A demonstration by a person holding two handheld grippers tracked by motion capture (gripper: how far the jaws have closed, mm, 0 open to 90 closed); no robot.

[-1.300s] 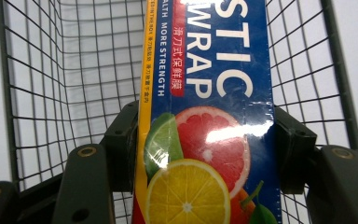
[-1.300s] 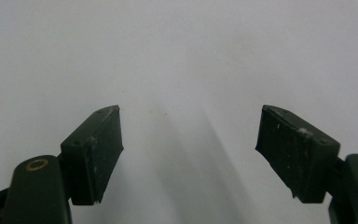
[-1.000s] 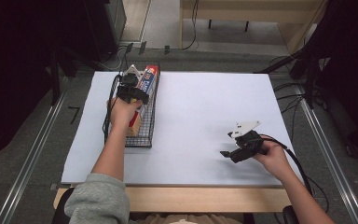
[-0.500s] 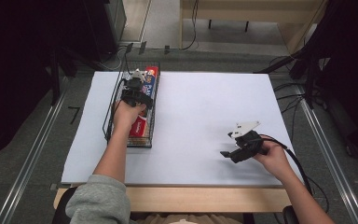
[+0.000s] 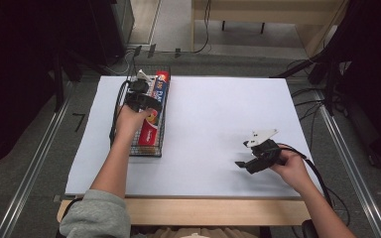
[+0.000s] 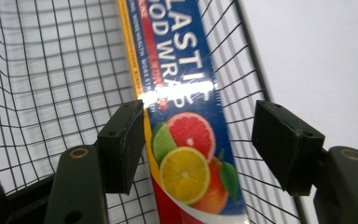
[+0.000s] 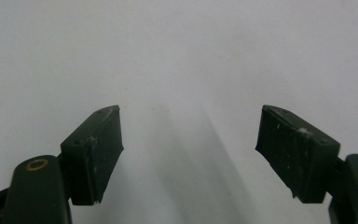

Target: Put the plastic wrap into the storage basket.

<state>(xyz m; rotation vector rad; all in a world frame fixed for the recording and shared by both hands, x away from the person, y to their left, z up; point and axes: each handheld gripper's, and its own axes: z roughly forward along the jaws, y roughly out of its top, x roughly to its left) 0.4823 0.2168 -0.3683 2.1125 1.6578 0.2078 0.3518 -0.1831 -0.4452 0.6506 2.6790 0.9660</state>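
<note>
While over the wire basket point(image 5: 149, 148) by the surface's point(image 5: 213, 124) left edge, left hand-held gripper point(image 6: 198, 140) gaping above the plastic wrap box point(image 6: 186, 140); right hand-held gripper point(image 7: 189, 154) likewise spread, empty.

In the left gripper view the plastic wrap box point(image 6: 182, 140) runs off the top and bottom edges, its lettering clipped, while in the high view the left hand point(image 5: 129, 119) hides part of the wire basket point(image 5: 149, 148), whose far end looks lost in shadow
</note>
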